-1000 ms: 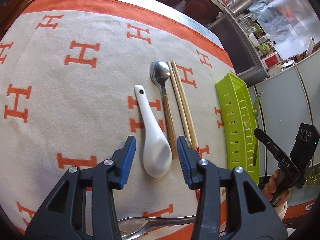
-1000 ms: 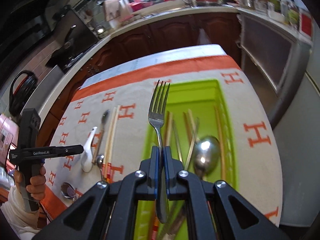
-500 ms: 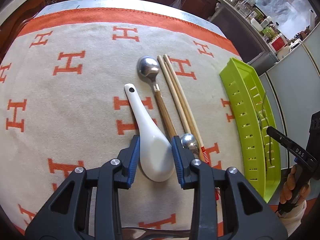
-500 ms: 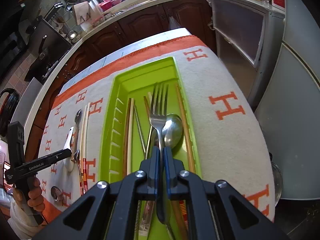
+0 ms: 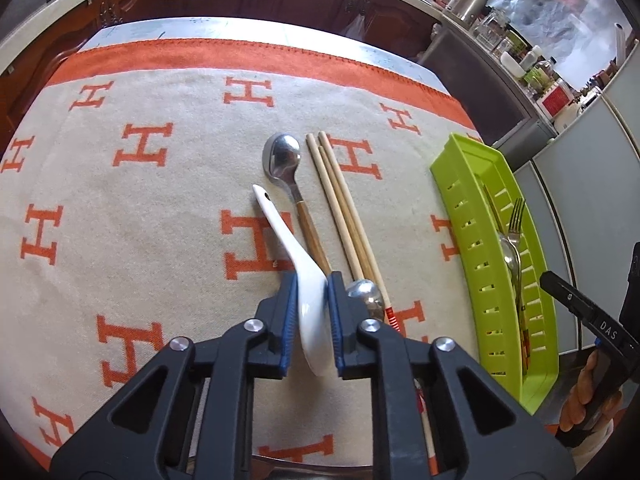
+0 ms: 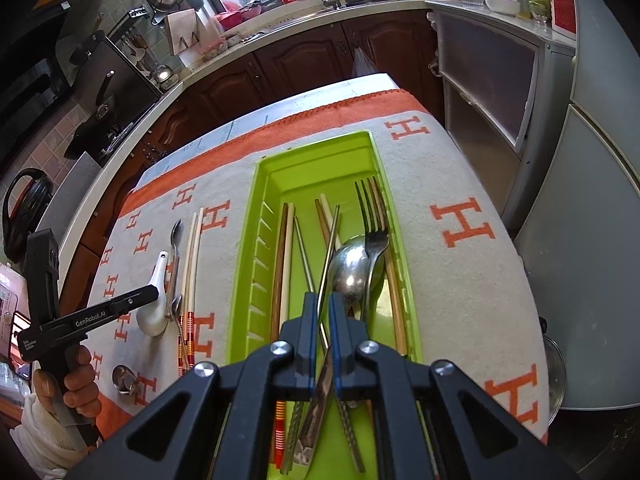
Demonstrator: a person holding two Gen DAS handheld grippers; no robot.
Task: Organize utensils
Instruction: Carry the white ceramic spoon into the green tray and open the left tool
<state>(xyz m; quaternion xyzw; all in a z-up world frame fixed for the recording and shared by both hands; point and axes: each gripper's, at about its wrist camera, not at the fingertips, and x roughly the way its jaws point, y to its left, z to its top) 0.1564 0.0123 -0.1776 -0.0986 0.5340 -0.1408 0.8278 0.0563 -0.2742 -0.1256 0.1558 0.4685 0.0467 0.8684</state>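
My left gripper [image 5: 312, 316] is shut on the bowl of a white ceramic spoon [image 5: 296, 264], whose handle points away over the cloth. To its right lie a wooden-handled metal spoon [image 5: 294, 184] and a pair of wooden chopsticks [image 5: 344, 208]. A green tray [image 6: 312, 160] holds a fork [image 6: 374, 228], a metal spoon [image 6: 350, 268] and several chopsticks. My right gripper [image 6: 323, 328] hangs over the tray's near end, jaws slightly apart, holding nothing. The white spoon also shows in the right wrist view [image 6: 154, 300].
A beige cloth with orange H marks [image 5: 140, 200] covers the table. A small metal spoon [image 6: 122, 378] lies near the cloth's front edge. Brown kitchen cabinets [image 6: 304, 64] stand beyond the table, and a fridge [image 6: 600, 160] stands at the right.
My left gripper closed on the white spoon's bowl. My right gripper carried the fork over the tray and let it go; the fork now lies in the tray.
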